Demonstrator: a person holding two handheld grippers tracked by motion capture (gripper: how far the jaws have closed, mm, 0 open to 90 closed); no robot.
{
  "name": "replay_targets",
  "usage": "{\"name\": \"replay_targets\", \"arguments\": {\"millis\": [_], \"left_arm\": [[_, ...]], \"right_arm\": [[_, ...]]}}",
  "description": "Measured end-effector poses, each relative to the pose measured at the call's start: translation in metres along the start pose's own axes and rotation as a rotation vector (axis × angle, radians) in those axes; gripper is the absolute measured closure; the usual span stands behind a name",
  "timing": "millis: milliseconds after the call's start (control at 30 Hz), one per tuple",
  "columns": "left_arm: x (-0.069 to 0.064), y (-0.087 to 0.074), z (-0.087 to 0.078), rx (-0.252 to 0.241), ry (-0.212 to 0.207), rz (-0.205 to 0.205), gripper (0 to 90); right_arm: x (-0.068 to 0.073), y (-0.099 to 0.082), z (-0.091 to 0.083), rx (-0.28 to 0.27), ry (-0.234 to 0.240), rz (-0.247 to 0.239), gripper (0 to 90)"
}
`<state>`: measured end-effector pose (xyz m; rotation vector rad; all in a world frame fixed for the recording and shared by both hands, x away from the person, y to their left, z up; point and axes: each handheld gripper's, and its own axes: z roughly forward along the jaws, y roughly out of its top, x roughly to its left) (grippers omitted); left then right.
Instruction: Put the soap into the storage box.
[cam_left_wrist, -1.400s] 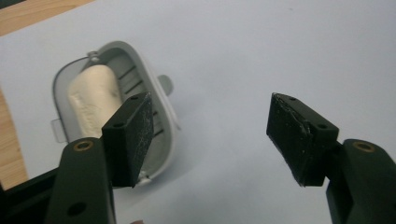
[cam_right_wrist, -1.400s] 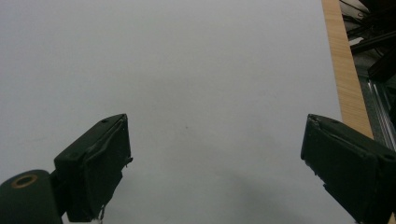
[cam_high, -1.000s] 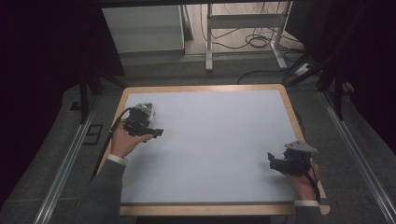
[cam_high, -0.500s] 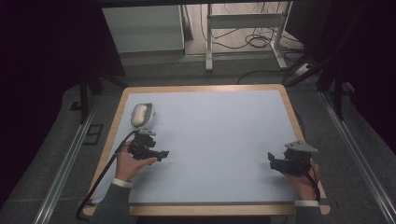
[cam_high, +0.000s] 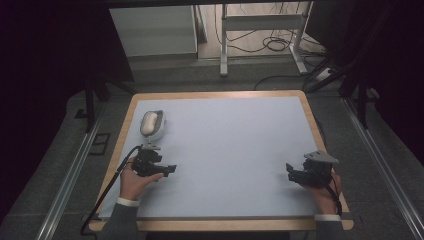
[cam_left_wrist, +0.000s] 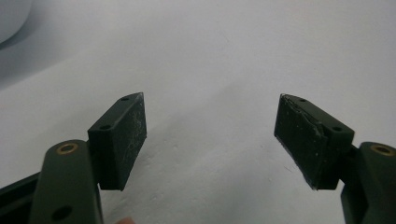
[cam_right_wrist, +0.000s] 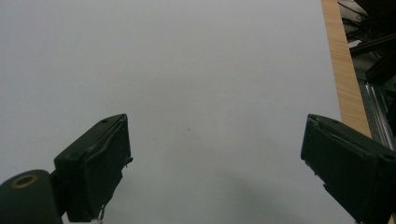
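Saw nearest, at the bottom of the high view, two grey sleeves and two hands, each holding a black two-jaw tong. Found the left black two-jaw gripper (cam_high: 169, 170) low over the left part of the pale blue-grey mat (cam_high: 240, 150), jaws pointing toward the right side of the table. Read its jaws as released and just opened further, standing wide apart in the left gripper view (cam_left_wrist: 224, 140), with only bare mat between the pads (cam_left_wrist: 126, 140). Noted a black cable trailing from this tong over the near left edge.

Found the right black two-jaw gripper (cam_high: 291, 173) near the right edge of the mat, well apart from the left one, jaws pointing toward the left. Read these jaws as released too: wide apart in the right gripper view (cam_right_wrist: 215, 168), nothing gripped, only mat and a strip of the light wooden table rim (cam_right_wrist: 343, 70) ahead.

Located, just beyond the left tong and not touching it, the whitish oval object on a pale grey rounded base (cam_high: 151, 124), resting on the mat close to the left rim, free of both tongs. Could not tell its kind more exactly.

Saw farther off, behind the table, a grey floor, a white metal frame (cam_high: 260, 35), dark loose cables (cam_high: 275, 45) and a pale cabinet (cam_high: 152, 30).
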<state>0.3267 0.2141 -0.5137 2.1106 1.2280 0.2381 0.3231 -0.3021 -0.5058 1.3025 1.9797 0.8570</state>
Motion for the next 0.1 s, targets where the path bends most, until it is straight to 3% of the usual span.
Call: {"name": "replay_targets", "arguments": {"millis": [100], "left_arm": [[0.0001, -0.0002, -0.0007, -0.003, 0.004, 0.001, 25.1]], "right_arm": [[0.0006, 0.0007, -0.0005, -0.006, -0.001, 0.002, 8.2]]}}
